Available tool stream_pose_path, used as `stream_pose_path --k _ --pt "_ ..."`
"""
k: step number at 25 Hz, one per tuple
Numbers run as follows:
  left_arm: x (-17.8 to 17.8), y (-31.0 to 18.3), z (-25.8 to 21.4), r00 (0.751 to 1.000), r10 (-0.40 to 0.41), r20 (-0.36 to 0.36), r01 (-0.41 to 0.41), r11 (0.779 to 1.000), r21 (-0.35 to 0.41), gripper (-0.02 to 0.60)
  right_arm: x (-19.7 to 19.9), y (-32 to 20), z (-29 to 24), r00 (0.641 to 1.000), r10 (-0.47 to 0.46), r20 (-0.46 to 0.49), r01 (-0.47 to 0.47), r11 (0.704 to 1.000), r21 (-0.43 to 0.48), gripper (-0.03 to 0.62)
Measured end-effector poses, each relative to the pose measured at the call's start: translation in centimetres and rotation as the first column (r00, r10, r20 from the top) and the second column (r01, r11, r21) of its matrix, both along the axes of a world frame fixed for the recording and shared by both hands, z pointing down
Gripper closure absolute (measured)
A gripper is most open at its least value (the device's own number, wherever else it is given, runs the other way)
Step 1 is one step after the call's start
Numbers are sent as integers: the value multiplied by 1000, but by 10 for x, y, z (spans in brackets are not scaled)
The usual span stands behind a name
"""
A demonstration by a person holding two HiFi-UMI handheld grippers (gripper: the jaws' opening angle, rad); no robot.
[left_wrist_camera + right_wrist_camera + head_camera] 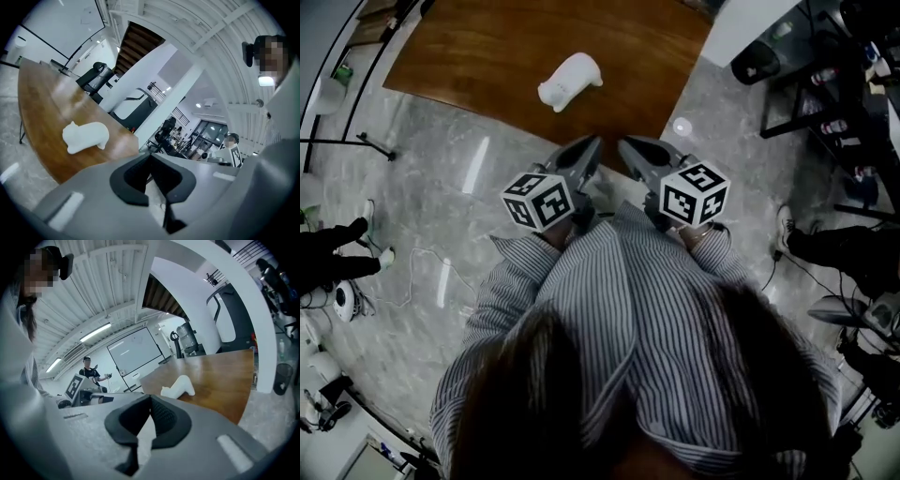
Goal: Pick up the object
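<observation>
A white animal-shaped figure [570, 82] lies on its side on the brown wooden table [487, 56], near the table's front edge. It shows in the left gripper view as the same figure [86, 136] and in the right gripper view as the figure [178, 386]. Both grippers are held close to the person's chest, short of the table and side by side. My left gripper [589, 147] is shut with nothing in it, its jaws meeting tip to tip [151, 155]. My right gripper [627, 146] is also shut and empty [150, 398].
The table edge [609, 141] lies just ahead of the grippers, over a grey marble floor. A person's feet [342, 251] stand at the left, another person's shoe [785, 228] at the right. A black rack with bottles [834, 103] stands at the right. A cable [417, 267] trails on the floor.
</observation>
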State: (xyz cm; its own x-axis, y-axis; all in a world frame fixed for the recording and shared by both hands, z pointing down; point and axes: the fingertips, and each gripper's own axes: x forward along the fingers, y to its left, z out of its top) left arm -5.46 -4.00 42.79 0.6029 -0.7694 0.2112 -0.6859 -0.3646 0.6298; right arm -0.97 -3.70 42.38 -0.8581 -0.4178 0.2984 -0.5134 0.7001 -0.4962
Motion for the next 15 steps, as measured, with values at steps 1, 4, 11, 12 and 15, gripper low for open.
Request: stream_pose_path --k 1,4,11,12,15 --pt "-6 -11 -1 1000 15 8 -15 1000 0 580 -7 -12 -2 1000 11 4 -11 1000 0 592" --pt "-23 -43 0 998 56 42 -55 998 -5 580 -26 -47 -5 999 47 27 -46 999 -14 592" --pt "-52 -81 12 993 93 76 -90 995 -48 580 -54 -80 0 996 74 44 -72 996 -51 592" --pt "-52 -84 15 992 99 76 -95 994 -56 580 -54 -81 3 996 76 46 -73 995 -64 592" --pt "-46 -91 22 991 118 66 -113 991 -75 580 -48 -82 11 995 75 67 -68 992 -110 592"
